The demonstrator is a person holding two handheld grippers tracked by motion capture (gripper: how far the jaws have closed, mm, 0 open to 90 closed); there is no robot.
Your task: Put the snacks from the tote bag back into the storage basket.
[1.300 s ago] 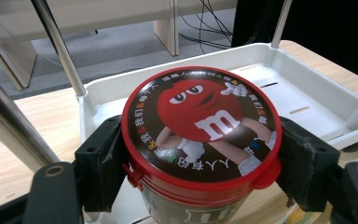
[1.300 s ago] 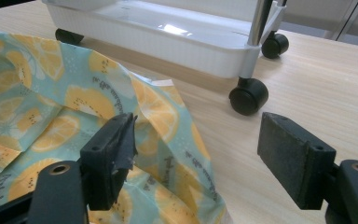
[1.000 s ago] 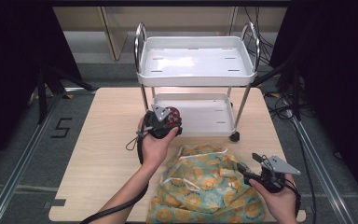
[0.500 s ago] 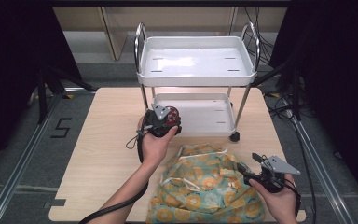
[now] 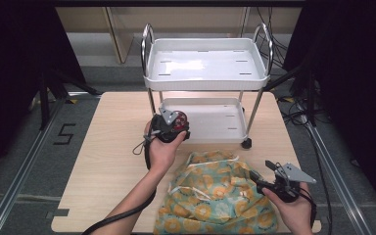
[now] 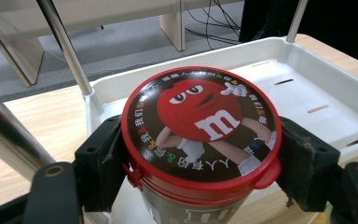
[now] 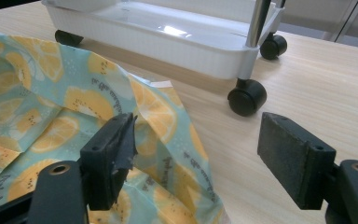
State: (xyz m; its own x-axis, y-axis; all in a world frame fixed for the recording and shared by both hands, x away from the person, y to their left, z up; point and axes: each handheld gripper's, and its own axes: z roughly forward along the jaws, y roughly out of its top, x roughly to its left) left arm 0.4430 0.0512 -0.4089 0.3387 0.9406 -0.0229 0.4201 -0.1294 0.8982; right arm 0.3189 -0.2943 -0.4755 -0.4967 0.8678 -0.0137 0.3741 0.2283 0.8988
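Observation:
My left gripper is shut on a round candy tub with a red lid, its black pads pressing both sides. The tub hangs at the near left corner of the cart's lower tray. A fabric bag printed with orange slices lies on the table in front of the cart. My right gripper stands open at the bag's right edge, one pad over the cloth, nothing gripped between the jaws.
A small white two-shelf cart on castors stands at the back of the wooden table. Its chrome posts rise beside the tub. Bare tabletop lies to the left.

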